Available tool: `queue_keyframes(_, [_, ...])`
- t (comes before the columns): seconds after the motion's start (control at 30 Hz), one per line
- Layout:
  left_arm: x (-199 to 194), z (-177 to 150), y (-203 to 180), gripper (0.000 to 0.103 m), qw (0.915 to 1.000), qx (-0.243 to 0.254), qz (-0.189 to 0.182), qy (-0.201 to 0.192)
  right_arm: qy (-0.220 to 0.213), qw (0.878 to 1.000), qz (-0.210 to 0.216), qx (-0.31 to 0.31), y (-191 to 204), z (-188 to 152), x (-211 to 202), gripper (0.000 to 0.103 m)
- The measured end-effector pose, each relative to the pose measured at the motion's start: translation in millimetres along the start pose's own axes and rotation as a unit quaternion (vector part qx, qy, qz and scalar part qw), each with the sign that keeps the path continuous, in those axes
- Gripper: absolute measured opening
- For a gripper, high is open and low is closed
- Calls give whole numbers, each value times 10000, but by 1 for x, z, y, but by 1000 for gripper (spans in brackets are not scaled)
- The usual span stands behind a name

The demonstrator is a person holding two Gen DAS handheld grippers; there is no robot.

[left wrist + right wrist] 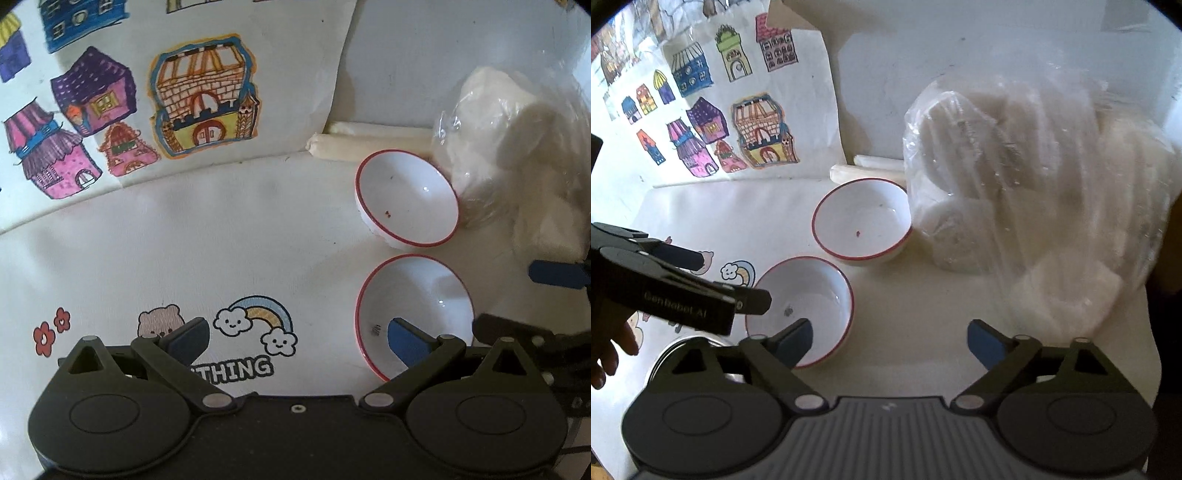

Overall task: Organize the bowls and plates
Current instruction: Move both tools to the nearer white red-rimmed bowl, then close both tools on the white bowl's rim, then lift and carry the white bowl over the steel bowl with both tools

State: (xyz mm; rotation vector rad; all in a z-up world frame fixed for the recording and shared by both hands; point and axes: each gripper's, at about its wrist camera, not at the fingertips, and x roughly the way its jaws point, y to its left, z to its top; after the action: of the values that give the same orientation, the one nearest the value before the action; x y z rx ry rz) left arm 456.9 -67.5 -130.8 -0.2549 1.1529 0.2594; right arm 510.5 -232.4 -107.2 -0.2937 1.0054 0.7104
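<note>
Bowls: two white ones with red rims stand on the white table [923, 314], the near bowl [801, 306] just in front of the far bowl [862, 219], apart by a narrow gap. Neither is stacked yet, and the near one appears to be the piece in hand.

The right gripper [890, 343] hovers over the near bowl's right rim. Its jaws are spread wide, nothing pinched; the left finger [796, 343] overlaps the bowl's inside, though contact cannot be confirmed. The left gripper [299, 343] is likewise spread and empty, its right finger over the same bowl from the other side.

Recommendation: one gripper should straddle the rim, one finger inside and one outside, close firmly, then lift level.

A metal plate [665, 354] shows partly at lower left. Beyond the far bowl, a plastic bag [1034, 184] of white rolls touches it, limiting clearance.
</note>
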Motion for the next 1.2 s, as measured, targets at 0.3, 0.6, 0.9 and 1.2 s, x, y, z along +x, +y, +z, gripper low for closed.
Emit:
queue_keyframes(0.3, [1,1,-2,102,9999,123,64,22,268,9994,214,79,-2,12,19,58])
queue_keyframes(0.6, [0,-2,-7,86,9999,113,-41,54,330,9975,540,303,-2,17,24,33])
queue_keyframes(0.9, [7,-2,-13,46,9980,-22,-606,187,439,9946,755,564,-3,17,31,22])
queue_keyframes(1.2, [11,-5,-17,16,9970,-171,-730,206,444,9922,861,783,-6,17,34,13])
